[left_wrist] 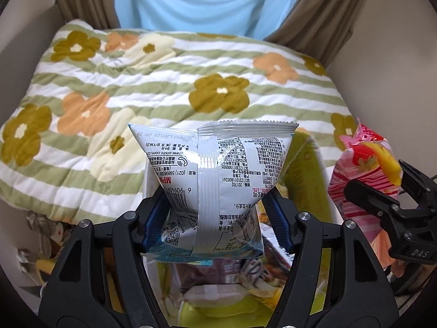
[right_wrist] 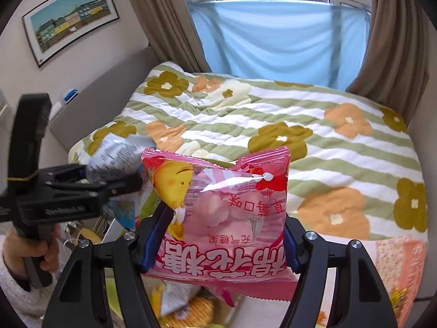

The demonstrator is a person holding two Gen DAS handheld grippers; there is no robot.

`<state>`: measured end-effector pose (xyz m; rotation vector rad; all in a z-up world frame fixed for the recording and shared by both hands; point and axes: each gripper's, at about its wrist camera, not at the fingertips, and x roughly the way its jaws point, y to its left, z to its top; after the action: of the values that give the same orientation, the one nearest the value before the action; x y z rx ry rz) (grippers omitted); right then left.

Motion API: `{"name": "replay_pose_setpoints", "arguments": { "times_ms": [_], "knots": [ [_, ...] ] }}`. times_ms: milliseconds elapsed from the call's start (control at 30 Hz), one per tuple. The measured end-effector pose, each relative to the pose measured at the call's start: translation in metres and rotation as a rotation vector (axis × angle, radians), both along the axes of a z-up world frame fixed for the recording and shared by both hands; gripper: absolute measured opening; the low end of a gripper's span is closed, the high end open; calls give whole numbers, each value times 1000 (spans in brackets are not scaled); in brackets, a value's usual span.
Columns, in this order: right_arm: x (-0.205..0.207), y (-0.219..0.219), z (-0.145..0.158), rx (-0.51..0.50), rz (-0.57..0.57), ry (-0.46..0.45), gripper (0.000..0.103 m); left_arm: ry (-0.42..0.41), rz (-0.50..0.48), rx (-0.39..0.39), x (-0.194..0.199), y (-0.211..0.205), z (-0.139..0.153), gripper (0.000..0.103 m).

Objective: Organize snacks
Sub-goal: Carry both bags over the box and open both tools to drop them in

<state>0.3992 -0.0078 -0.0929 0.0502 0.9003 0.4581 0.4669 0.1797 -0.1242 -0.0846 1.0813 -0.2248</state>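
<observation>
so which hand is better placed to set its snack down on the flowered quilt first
Roughly even, slight edge to the left. The left tongs hold the white packet directly over the quilt; the right tongs hold the pink marshmallow bag nearer the quilt's edge.

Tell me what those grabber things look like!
Each is a black plastic two-finger gripper with blue ribbed pads and shiny silver screws. The right gripper matches. White raised lettering marks the left one's side, and a fluffy white sleeve covers the arm holding its grey handle.
</observation>
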Motion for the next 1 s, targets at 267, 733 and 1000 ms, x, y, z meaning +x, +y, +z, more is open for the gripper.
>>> {"name": "replay_pose_setpoints", "arguments": {
  "times_ms": [267, 733, 1000],
  "knots": [
    [19, 8, -22, -17, -51, 79, 66, 5, -25, 53, 11, -6, -26, 99],
    [40, 9, -52, -50, -52, 147, 67, -34, 31, 135, -9, -15, -26, 99],
    [47, 19, -54, -54, -32, 123, 80, -41, 122, 149, -27, 5, -21, 99]
  ]
}}
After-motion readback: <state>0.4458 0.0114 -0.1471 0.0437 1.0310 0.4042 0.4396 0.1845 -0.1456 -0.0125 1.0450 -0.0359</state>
